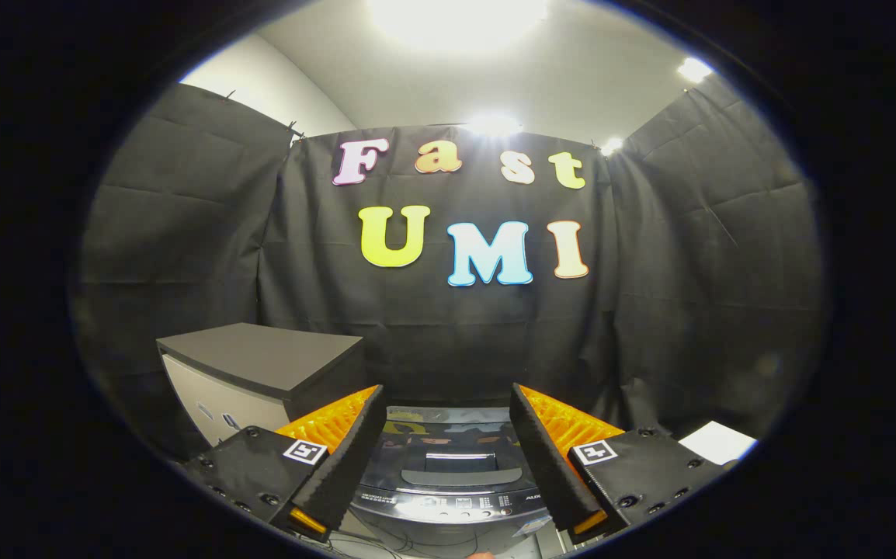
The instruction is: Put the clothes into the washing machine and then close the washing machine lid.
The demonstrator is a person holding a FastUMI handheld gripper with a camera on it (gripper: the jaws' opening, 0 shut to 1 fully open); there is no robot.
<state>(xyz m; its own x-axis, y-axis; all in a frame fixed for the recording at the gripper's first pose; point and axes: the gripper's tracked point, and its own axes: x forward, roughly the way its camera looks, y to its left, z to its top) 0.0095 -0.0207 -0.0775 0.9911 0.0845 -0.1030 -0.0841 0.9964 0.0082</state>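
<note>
The fingers (355, 450) cover both sides of the washer (452, 473), so just its middle strip shows. Panel markings (463, 503) are too tiny to make out, and the cabinet (262, 369) is partly covered too.

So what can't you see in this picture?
- Clothes: whether any lie in the washer is hidden, since its glossy lid is down and mirrors the wall.
- Washer front: cut off below the open gripper, whose fingers cover its sides.
- Control panel: buttons too small to make out.
- Cabinet to the left of the fingers: its lower part sits behind a finger.
- White object: cut off, can't identify it.
</note>
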